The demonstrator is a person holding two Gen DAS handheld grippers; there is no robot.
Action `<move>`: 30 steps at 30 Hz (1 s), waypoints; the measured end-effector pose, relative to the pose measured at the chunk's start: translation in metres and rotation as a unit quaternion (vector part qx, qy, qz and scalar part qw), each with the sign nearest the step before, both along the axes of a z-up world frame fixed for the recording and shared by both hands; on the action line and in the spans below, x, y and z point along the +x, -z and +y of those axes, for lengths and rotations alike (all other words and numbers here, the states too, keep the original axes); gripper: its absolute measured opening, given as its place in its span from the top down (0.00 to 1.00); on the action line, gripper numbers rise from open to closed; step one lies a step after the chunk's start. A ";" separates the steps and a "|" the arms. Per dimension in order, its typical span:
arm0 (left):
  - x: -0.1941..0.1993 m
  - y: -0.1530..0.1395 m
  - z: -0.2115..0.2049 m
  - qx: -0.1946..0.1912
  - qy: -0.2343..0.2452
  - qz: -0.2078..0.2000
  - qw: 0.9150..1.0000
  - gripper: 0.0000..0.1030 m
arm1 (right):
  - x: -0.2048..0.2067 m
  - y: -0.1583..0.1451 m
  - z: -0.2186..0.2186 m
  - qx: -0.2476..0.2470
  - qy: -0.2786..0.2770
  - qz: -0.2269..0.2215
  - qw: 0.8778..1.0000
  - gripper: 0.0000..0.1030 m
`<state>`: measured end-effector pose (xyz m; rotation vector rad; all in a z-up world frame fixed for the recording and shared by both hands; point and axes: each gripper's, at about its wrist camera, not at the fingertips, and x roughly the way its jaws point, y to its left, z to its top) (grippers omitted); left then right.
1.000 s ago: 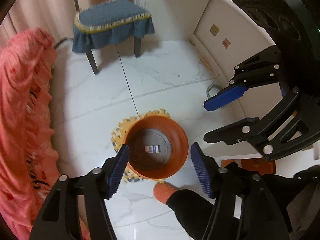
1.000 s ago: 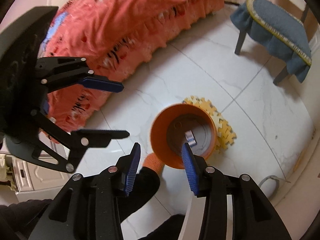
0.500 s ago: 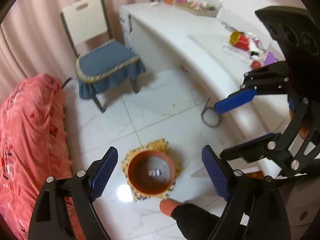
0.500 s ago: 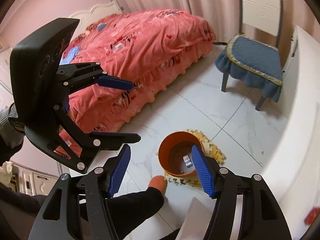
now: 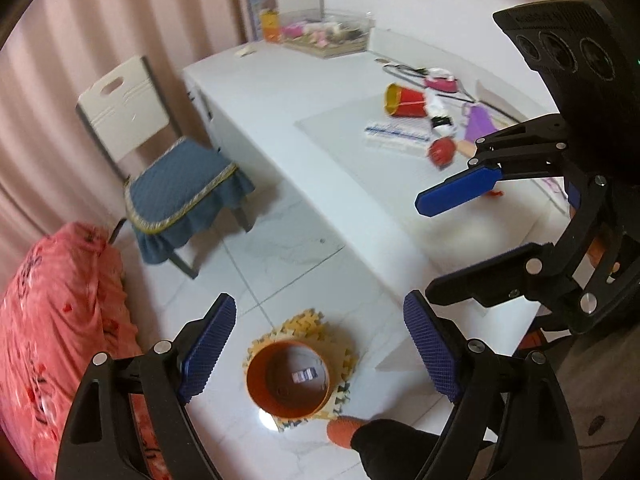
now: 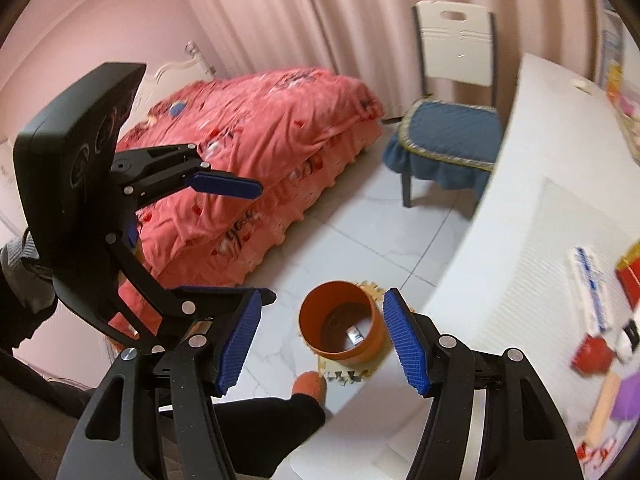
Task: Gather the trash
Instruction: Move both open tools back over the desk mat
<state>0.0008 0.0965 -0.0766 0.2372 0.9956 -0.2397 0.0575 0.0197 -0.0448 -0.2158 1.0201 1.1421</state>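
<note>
An orange bin (image 5: 256, 384) (image 6: 310, 320) stands on the floor on a yellow foam mat (image 5: 340, 340), with a small packet (image 5: 303, 376) (image 6: 354, 334) lying at its bottom. My left gripper (image 5: 320, 348) (image 6: 266, 242) hovers high above the bin, open and empty. Beside it my right gripper (image 6: 324, 344) (image 5: 426, 246) is open too, with nothing between its fingers. On the white table (image 5: 320, 140) lie a red cup (image 5: 404, 100) (image 6: 630, 276), a white and blue pack (image 5: 396, 132) (image 6: 592, 284), a red crumpled piece (image 5: 442, 152) (image 6: 592, 356) and a purple item (image 5: 480, 120).
A bed with a coral quilt (image 6: 260, 152) fills the left. A chair with a blue cushion (image 5: 180, 192) (image 6: 448, 136) stands by the curtain. A person's foot in an orange sock (image 5: 344, 430) (image 6: 310, 388) rests beside the mat. A tray of clutter (image 5: 328, 38) sits at the table's far end.
Both grippers have risen well away from the bin, which now looks small below. Their jaws stand wider than a second ago. The table top with its litter has come into view.
</note>
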 end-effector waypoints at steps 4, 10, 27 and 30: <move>0.007 -0.006 -0.024 0.001 0.026 -0.008 1.000 0.17 | 0.005 -0.008 -0.031 0.005 0.034 -0.009 0.999 0.37; 0.020 -0.013 -0.059 0.003 0.073 -0.015 0.997 0.17 | 0.013 -0.013 -0.073 0.014 0.085 -0.015 0.996 0.36; 0.054 -0.005 -0.165 -0.008 0.201 -0.004 0.979 0.17 | 0.021 0.001 -0.221 0.000 0.253 -0.012 0.968 0.36; 0.059 0.003 -0.181 -0.015 0.217 0.006 0.976 0.17 | 0.025 0.011 -0.247 -0.009 0.285 -0.005 0.958 0.36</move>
